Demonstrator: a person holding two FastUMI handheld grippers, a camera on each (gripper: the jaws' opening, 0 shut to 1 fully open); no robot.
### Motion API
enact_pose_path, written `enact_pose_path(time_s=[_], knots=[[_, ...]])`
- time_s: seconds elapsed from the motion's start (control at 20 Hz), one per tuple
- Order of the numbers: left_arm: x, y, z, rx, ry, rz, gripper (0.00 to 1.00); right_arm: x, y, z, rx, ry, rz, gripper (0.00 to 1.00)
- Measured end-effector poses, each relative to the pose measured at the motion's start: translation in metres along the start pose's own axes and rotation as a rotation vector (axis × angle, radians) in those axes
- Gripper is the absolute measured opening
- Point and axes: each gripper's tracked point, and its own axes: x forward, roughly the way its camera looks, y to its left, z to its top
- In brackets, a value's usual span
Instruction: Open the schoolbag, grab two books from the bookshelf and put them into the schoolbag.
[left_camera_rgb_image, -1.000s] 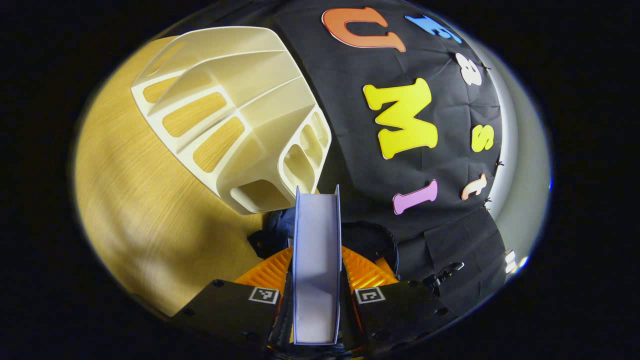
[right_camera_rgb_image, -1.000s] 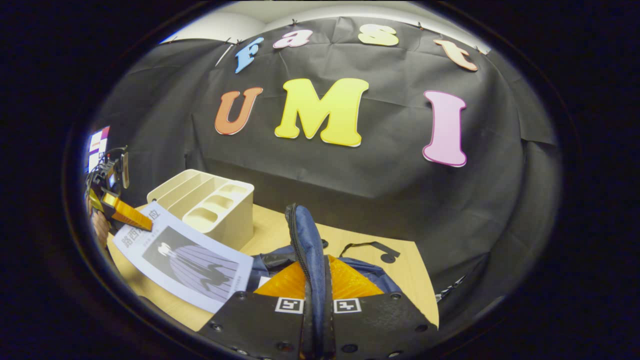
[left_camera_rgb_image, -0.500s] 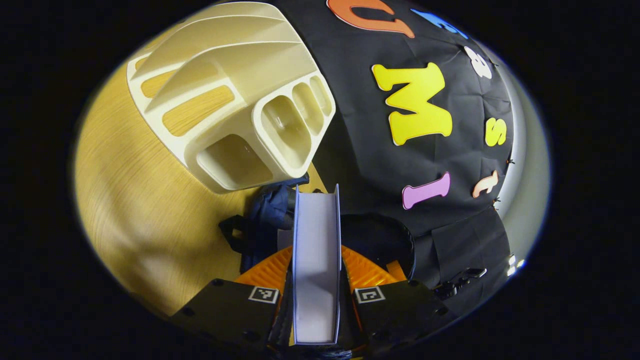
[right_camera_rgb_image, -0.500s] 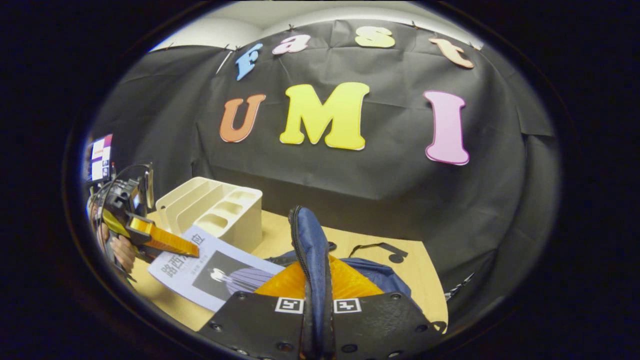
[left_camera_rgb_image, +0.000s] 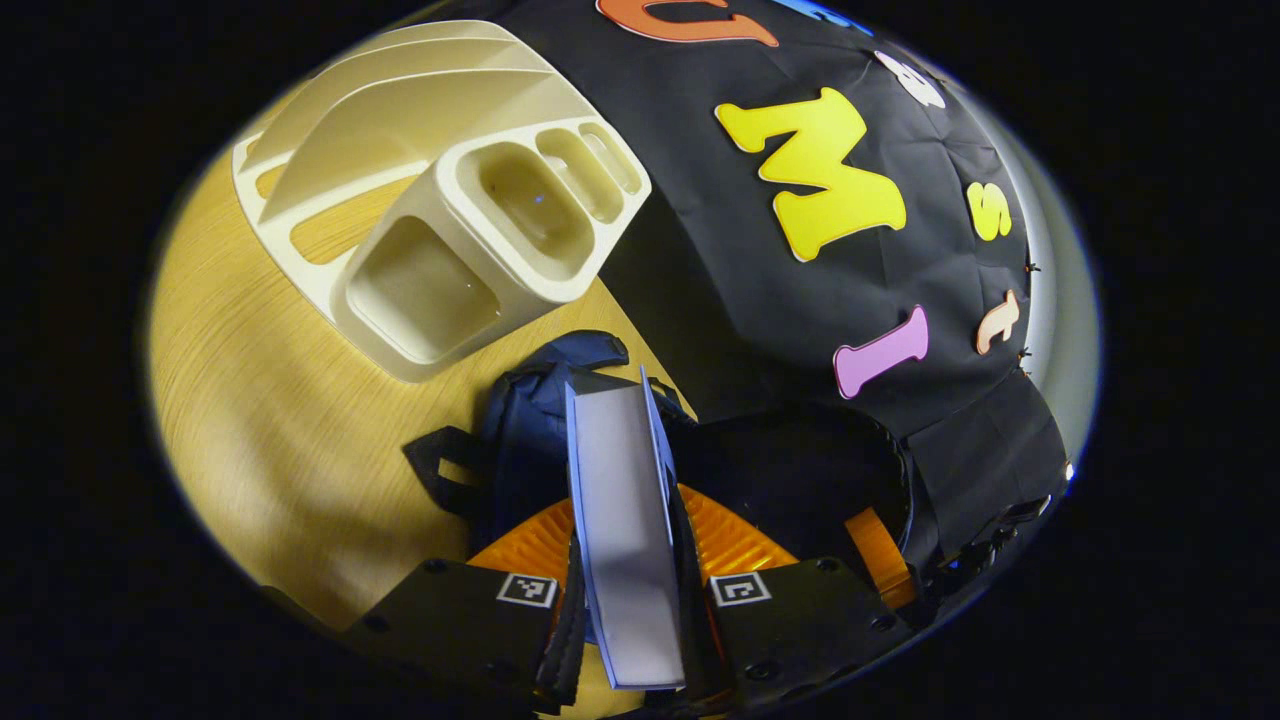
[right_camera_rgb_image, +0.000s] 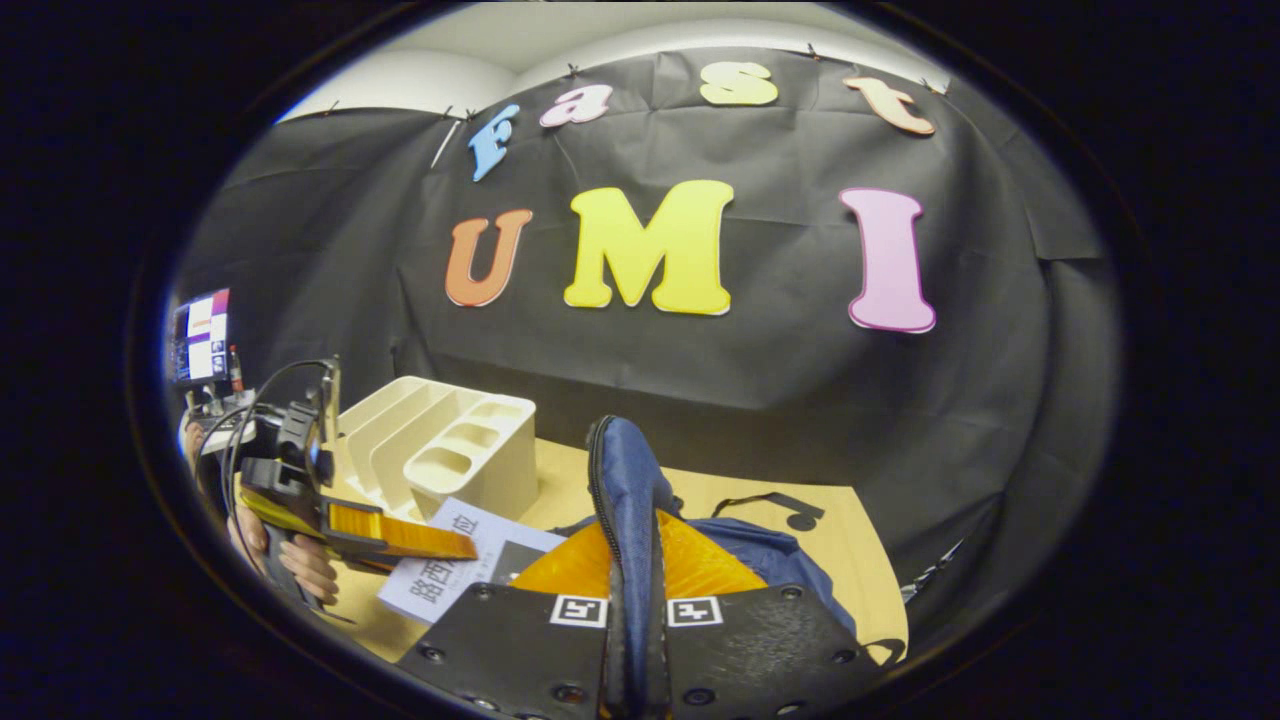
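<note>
Wooden tabletop (left_camera_rgb_image: 270, 420), light grain, backed by a black cloth wall (right_camera_rgb_image: 760, 340).

Bookshelf (left_camera_rgb_image: 440, 220): cream plastic organiser with slanted dividers and small front cubbies, standing on the table at 11 o'clock in the left gripper view and at 9 o'clock of centre in the right gripper view (right_camera_rgb_image: 450, 455).

Schoolbag (left_camera_rgb_image: 530, 430): dark blue, lying on the table just beside the bookshelf, black straps spilling toward 9 o'clock.

Book (left_camera_rgb_image: 625, 530): pale cover, seen edge-on, clamped between both fingers of the left gripper (left_camera_rgb_image: 628, 610), its far end over the schoolbag. In the right gripper view its printed cover (right_camera_rgb_image: 455, 560) lies at 7 o'clock, held by that same gripper with a hand (right_camera_rgb_image: 295, 560) behind it.

Right gripper (right_camera_rgb_image: 635, 640): jaws pinched together on a raised blue flap of the schoolbag (right_camera_rgb_image: 625, 500), zipper edge upright.
</note>
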Motion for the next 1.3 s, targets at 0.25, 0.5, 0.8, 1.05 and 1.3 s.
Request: enact_pose_path(time_s=[0.25,0.5,0.8,1.05,1.3], knots=[[0.042,-0.022,-0.025,0.010,0.036,-0.023,0.41,0.005,0.024,0.002,-0.030,0.015,0.037,0.07],[0.087,-0.042,-0.059,0.002,0.080,-0.072,0.41,0.003,0.039,0.007,-0.049,0.003,0.061,0.10],[0.118,-0.040,-0.079,-0.014,0.082,-0.088,0.42,0.005,0.036,0.006,0.036,-0.004,0.107,0.07],[0.131,-0.033,-0.075,-0.009,0.113,-0.055,0.50,0.014,0.026,-0.002,0.074,0.000,0.115,0.07],[0.126,-0.029,-0.074,0.103,0.151,0.030,0.54,0.011,0.005,-0.002,0.103,-0.015,0.089,0.07]])
